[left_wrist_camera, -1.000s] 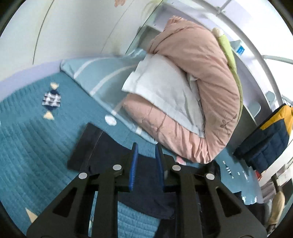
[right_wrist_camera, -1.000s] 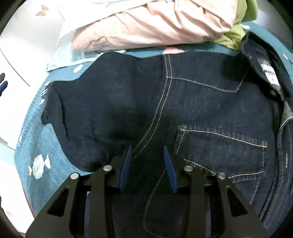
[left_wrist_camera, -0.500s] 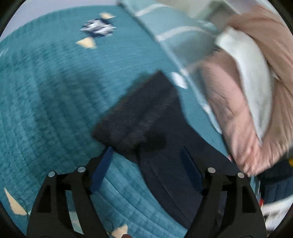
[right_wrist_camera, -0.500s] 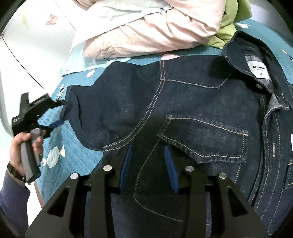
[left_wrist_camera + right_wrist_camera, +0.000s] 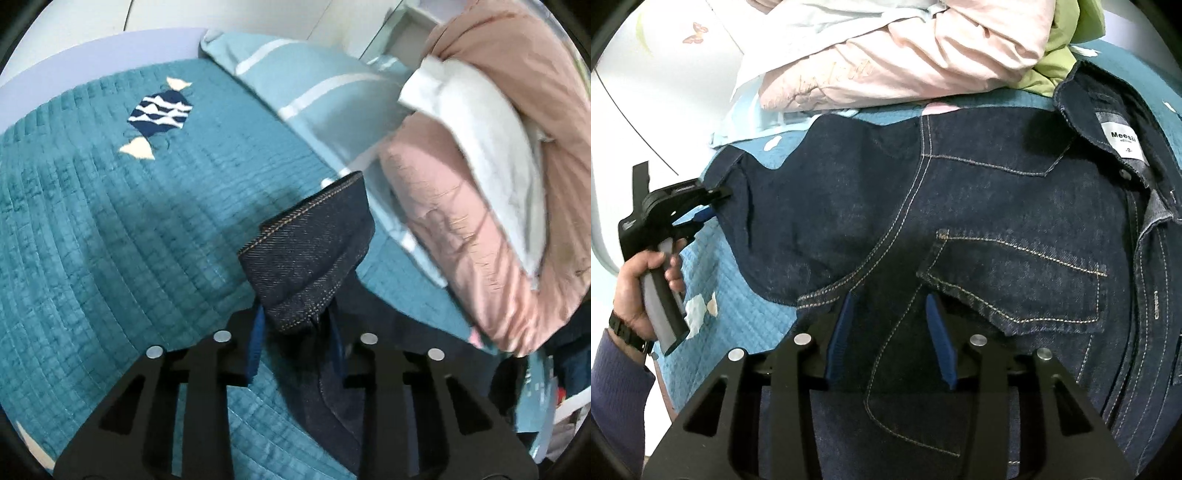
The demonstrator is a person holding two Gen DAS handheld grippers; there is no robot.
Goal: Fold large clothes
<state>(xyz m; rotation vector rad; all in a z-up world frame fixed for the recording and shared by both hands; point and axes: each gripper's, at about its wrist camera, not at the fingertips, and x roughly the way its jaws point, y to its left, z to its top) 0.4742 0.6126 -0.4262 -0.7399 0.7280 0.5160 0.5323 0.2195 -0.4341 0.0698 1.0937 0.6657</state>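
Cuff [image 5: 306, 254] pinched in left gripper [image 5: 295, 332], just closed; right gripper [image 5: 892, 332] spread over jacket [image 5: 960, 221]; quilt [image 5: 461, 206] beside.

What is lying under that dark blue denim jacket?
The teal quilted bedspread shows around the dark blue denim jacket, running beneath its edges. Whatever lies directly under its middle is covered.

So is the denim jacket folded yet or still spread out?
Mostly spread: the jacket lies flat on the bed, front pocket showing, nothing folded over.

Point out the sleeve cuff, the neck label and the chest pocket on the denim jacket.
sleeve cuff [image 5: 306, 254], left wrist view, on its stitched band.
neck label [image 5: 1123, 138], right wrist view, on its white patch.
chest pocket [image 5: 1023, 284], right wrist view, on its front panel.
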